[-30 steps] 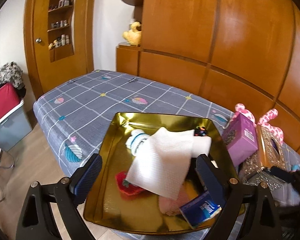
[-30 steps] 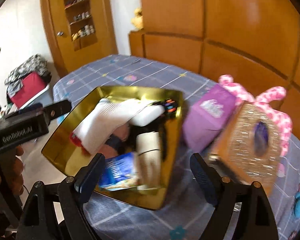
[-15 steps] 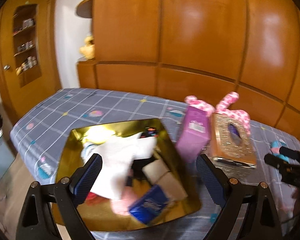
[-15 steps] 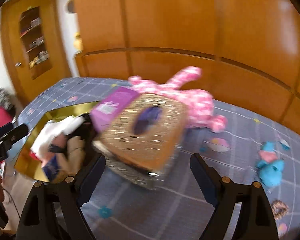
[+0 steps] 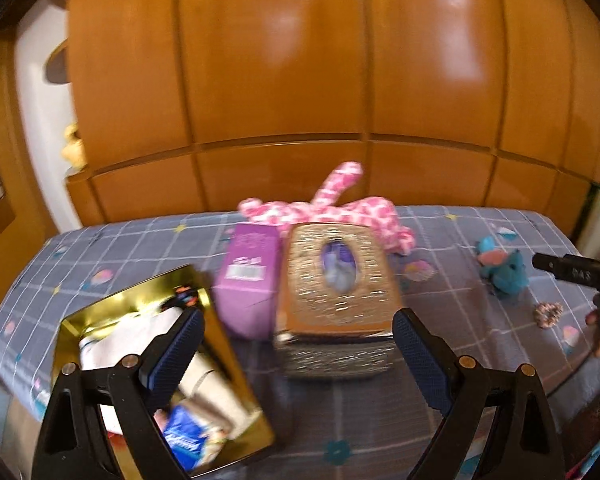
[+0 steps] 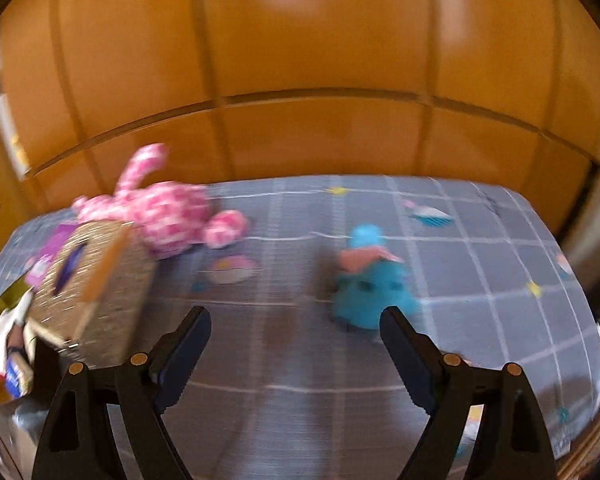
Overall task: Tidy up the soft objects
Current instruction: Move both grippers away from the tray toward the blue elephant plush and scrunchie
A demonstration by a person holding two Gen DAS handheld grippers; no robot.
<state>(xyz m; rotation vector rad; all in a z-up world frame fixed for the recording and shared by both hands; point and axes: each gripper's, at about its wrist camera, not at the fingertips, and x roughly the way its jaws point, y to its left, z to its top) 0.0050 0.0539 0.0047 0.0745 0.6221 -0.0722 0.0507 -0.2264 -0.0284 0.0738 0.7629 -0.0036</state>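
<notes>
A pink-and-white plush rabbit (image 5: pixel 328 210) lies at the back of the bed behind a glittery gold tissue box (image 5: pixel 336 280); it also shows in the right wrist view (image 6: pixel 160 210). A small blue plush toy (image 6: pixel 366 280) lies on the grey checked bedspread (image 6: pixel 300 360), just ahead of my right gripper (image 6: pixel 296 344), which is open and empty. It shows at the right in the left wrist view (image 5: pixel 504 268). My left gripper (image 5: pixel 300 350) is open and empty, facing the tissue box. A gold tray (image 5: pixel 100 312) holds cloths and soft items.
A purple box (image 5: pixel 250 276) stands left of the tissue box. A small scrunchie (image 5: pixel 548 314) lies on the bedspread at the right. Wooden wardrobe panels (image 5: pixel 300 80) rise behind the bed. The other gripper's black body (image 5: pixel 576 274) shows at the right edge.
Both views have swung to the right, from the gold tray toward the tissue box, the pink rabbit and the blue plush. Both grippers stay open and empty.
</notes>
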